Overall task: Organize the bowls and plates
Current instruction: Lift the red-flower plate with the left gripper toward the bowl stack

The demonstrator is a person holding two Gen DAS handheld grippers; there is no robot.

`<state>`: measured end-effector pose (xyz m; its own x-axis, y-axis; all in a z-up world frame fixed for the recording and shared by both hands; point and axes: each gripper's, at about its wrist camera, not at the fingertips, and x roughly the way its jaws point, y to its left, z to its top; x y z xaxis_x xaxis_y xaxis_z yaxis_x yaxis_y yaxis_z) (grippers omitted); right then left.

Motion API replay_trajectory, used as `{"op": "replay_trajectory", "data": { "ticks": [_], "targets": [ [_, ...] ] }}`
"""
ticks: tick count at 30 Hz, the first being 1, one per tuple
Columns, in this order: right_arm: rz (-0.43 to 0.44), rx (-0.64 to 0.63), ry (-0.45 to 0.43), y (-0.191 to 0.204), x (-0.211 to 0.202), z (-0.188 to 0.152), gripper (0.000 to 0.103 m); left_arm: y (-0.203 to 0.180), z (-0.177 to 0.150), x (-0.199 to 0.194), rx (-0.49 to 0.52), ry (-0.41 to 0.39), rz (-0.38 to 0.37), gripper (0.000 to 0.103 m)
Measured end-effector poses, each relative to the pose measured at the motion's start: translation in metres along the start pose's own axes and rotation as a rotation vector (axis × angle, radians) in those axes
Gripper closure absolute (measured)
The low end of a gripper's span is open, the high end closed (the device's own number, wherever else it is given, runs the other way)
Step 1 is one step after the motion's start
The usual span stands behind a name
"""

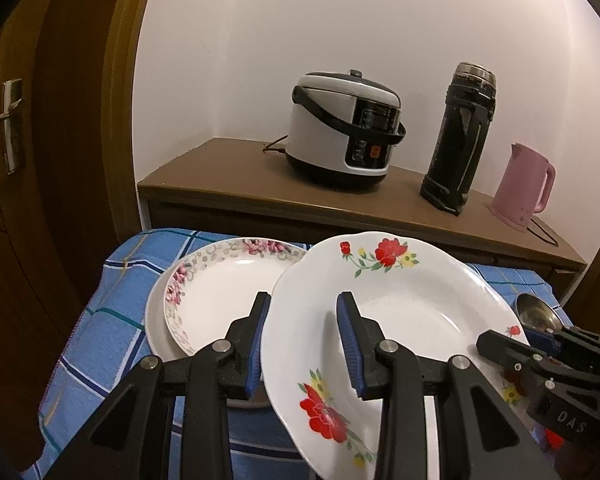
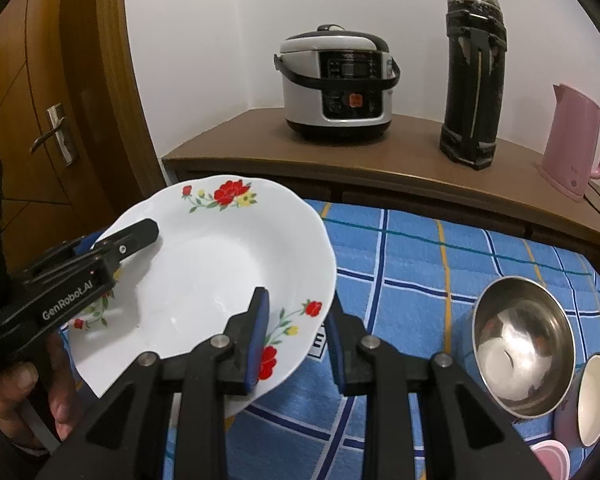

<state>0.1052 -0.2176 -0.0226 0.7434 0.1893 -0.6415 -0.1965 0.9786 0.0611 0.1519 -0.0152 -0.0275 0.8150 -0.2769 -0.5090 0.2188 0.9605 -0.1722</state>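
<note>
A blue checked cloth is covering the near surface. A stack of plates is sitting at its left, a pink-flowered plate lying on a plain white one. At its right a steel bowl is standing beside a pink-sided bowl. Behind, a brown wooden counter is carrying a rice cooker, a black thermos and a pink kettle.

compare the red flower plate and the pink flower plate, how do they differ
The red flower plate is tilted, with both grippers straddling its rim; the pink flower plate lies flat on another plate. The first has separate red sprays and a wavy rim; the second a pink floral band and a round rim. Both are white.
</note>
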Motion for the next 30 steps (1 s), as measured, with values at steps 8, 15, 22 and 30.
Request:
{"op": "replay_trajectory", "data": {
  "ticks": [8, 15, 22, 30],
  "targets": [
    [-0.008, -0.031, -0.019, 0.01, 0.002, 0.009, 0.075, 0.008, 0.004, 0.0, -0.016, -0.007, 0.01, 0.067],
    [-0.007, -0.042, -0.025, 0.018, 0.006, 0.014, 0.075, 0.014, 0.008, -0.002, -0.021, -0.021, 0.022, 0.067],
    [-0.009, -0.052, -0.039, 0.022, 0.007, 0.017, 0.075, 0.019, 0.012, -0.001, -0.027, -0.033, 0.027, 0.067],
    [-0.012, -0.053, -0.051, 0.023, 0.013, 0.024, 0.075, 0.02, 0.016, 0.002, -0.019, -0.044, 0.038, 0.067]
  ]
}}
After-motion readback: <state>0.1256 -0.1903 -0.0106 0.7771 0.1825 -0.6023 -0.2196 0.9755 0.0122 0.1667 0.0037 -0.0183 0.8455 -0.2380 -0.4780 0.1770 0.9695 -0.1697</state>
